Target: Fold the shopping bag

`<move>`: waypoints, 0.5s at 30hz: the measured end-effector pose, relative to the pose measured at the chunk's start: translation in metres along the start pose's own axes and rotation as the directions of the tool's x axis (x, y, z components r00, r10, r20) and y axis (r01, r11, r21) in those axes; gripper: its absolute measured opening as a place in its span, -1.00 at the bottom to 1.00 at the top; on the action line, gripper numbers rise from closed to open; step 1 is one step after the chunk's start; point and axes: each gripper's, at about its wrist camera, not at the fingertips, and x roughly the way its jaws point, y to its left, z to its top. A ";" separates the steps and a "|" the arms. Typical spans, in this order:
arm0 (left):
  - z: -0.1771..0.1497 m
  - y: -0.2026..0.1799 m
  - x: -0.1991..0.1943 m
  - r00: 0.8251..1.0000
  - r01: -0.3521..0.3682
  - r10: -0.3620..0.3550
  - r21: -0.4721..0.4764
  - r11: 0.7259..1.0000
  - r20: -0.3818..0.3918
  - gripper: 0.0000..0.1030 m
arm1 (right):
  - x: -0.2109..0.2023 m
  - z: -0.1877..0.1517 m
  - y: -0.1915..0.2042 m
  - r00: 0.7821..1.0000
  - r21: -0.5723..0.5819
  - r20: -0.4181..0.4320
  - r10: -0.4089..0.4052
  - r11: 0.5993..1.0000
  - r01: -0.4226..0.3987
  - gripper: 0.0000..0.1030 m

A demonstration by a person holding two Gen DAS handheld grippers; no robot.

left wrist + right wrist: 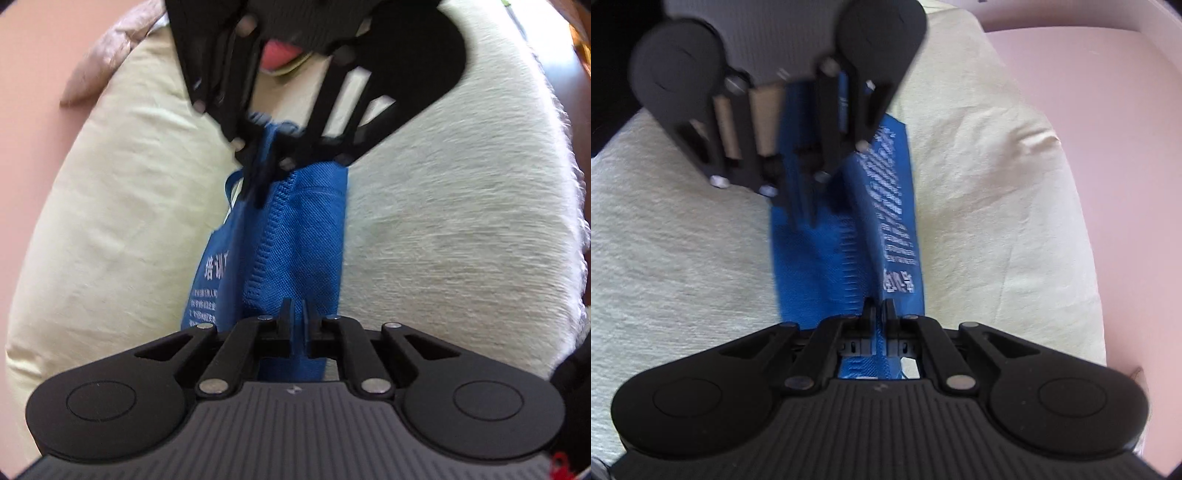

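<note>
A blue non-woven shopping bag (303, 229) with white printed text is folded into a narrow strip and stretched between my two grippers over a bed. At the bottom of the left wrist view, my left gripper (297, 310) is shut on the near end of the strip. The right gripper (263, 192) faces it from above, closed on the far end. In the right wrist view the right gripper (880, 308) pinches the bag (827, 258) along its stitched seam. The blurred left gripper (803, 214) holds the opposite end.
The bag lies over a cream sheet (122, 206) beside a white fuzzy blanket (461, 221). A brown cushion (107, 55) sits at the sheet's far corner. A pink surface (1115, 147) borders the bed.
</note>
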 end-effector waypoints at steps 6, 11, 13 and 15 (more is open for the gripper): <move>-0.013 0.001 -0.008 1.000 0.006 -0.006 0.014 1.000 -0.023 -1.00 | 0.004 -0.004 0.032 0.997 -0.127 -0.035 0.073 0.989 -0.077 -0.97; -0.041 0.023 -0.062 0.999 0.041 -0.039 0.049 0.998 -0.037 -0.74 | 0.016 0.000 0.034 0.995 -0.161 -0.044 0.088 0.982 -0.094 -0.94; -0.038 0.043 -0.073 1.000 0.017 -0.017 -0.008 1.000 -0.004 -0.74 | 0.021 0.001 0.034 0.996 -0.176 -0.036 0.085 0.980 -0.090 -0.93; -0.037 0.058 -0.065 1.000 -0.006 0.006 -0.070 0.998 -0.004 -0.73 | 0.027 0.003 0.030 0.995 -0.169 -0.038 0.089 0.981 -0.094 -0.93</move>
